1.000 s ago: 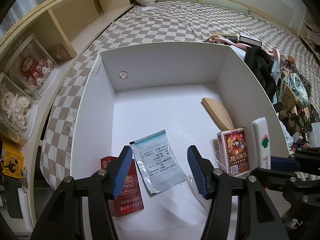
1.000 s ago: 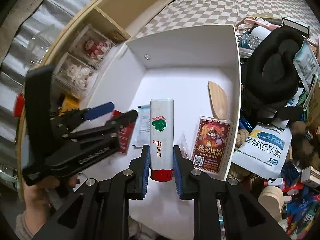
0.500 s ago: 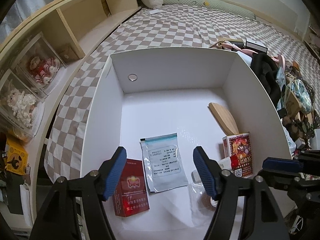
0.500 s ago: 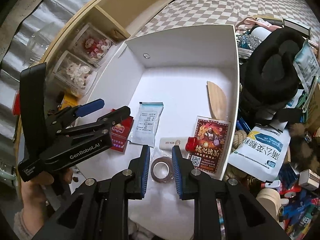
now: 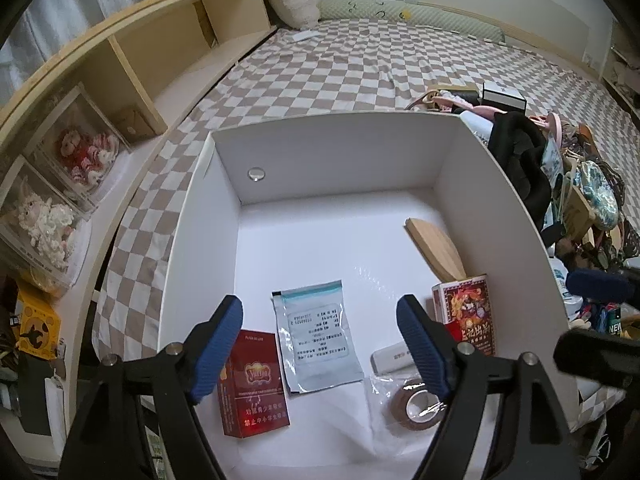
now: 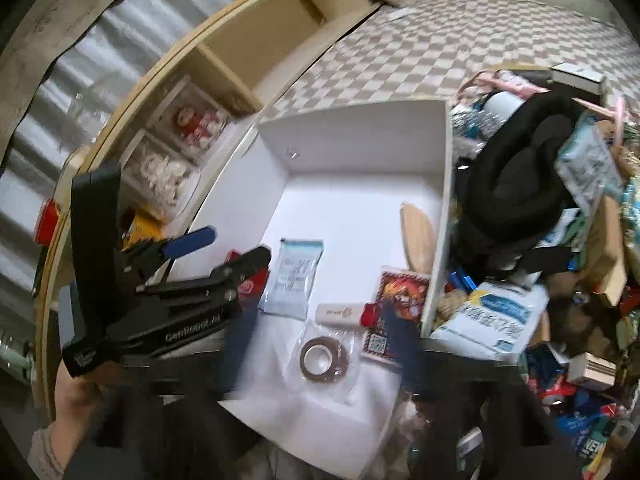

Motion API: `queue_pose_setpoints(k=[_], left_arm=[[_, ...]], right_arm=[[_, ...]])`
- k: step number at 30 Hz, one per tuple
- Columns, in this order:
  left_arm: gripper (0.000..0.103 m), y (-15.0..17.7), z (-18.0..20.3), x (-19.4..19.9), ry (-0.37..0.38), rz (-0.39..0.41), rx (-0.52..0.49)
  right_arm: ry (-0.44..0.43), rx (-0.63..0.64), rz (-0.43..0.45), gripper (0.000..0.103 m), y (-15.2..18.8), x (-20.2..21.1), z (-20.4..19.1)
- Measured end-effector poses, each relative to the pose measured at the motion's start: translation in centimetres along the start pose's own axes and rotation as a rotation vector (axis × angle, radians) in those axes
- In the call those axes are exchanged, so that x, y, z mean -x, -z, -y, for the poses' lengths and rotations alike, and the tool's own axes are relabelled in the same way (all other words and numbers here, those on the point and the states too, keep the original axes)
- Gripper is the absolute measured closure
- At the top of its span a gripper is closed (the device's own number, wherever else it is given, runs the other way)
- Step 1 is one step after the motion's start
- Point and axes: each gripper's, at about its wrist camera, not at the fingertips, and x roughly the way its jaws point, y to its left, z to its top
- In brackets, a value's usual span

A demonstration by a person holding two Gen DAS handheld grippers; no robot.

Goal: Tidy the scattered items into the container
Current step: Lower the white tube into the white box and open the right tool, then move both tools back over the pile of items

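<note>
Left wrist view is looking steeply down into the white box (image 5: 476, 184), which is sitting on a checkered bedspread (image 5: 360, 64); the left gripper (image 5: 320, 344) is hanging over the near part of the box floor, its blue-padded jaws opening with nothing between them. Below it, a red cigarette pack (image 5: 252, 392) is lying flat beside a clear zip pouch with a printed label (image 5: 316, 340). To the right, a white tube with a red cap (image 5: 390, 358) is lying on its side, just in front of a red card pack (image 5: 468, 312) that is leaning against the right wall, with a bagged roll of brown tape (image 5: 416, 400) nearer the camera and a wooden paddle-shaped piece (image 5: 434, 246) farther back. Right wrist view is showing the right gripper (image 6: 320, 356) tilted downward over the same corner, above the tape roll and the tube; its fingers are smeared by motion, so their edges are hard to trace, but the jaws are opening and appear to be gripping nothing. A hand (image 6: 76, 392) with a pale cuff is gripping the handle of the left tool at lower left. Beside the box, a heap of clutter (image 6: 560, 280) is piled up, including a black padded item (image 6: 516, 184) and a blue-and-white pouch (image 6: 492, 316).
</note>
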Motion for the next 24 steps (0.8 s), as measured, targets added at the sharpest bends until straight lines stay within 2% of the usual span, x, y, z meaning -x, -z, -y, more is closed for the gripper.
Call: queue_pose_setpoints(k=[4,5,6,7,8,12,16,19,24], left_arm=[[0.022,-0.1,0.4,0.3,0.005,0.015,-0.01],[0.017,-0.1,0.6,0.4,0.01,0.026,-0.014],[0.007,-0.1,0.6,0.5,0.013,0.035,-0.014],[0.003,-0.2,0.8,0.7,0.017,0.046,-0.017],[0.001,-0.3,0.9,0.8,0.022,0.054,-0.021],[0.0,-0.5,1.4,1.2,0.05,0.063,-0.03],[0.0,-0.7,2.1,1.4,0.047,0.073,-0.042],[0.0,-0.9,2.5,1.7,0.063,0.087,-0.043],[0.0,-1.1,3.5,2.2,0.093,0.098,-0.05]], right_arm=[[0.049,-0.026,0.038,0.021,-0.6,1.3,0.9],[0.053,-0.04,0.051,0.021,-0.7,1.6,1.2],[0.057,-0.056,0.065,0.016,-0.8,2.0,1.6],[0.058,-0.077,0.084,0.01,-0.9,2.5,2.1],[0.059,-0.092,0.103,0.0,-0.9,3.0,2.6],[0.072,-0.129,0.152,0.0,-1.1,4.3,3.7],[0.113,-0.143,0.235,0.0,-0.8,5.5,4.4],[0.138,-0.142,0.236,0.0,-0.5,5.8,4.7],[0.231,-0.105,0.294,0.0,0.1,6.8,5.1]])
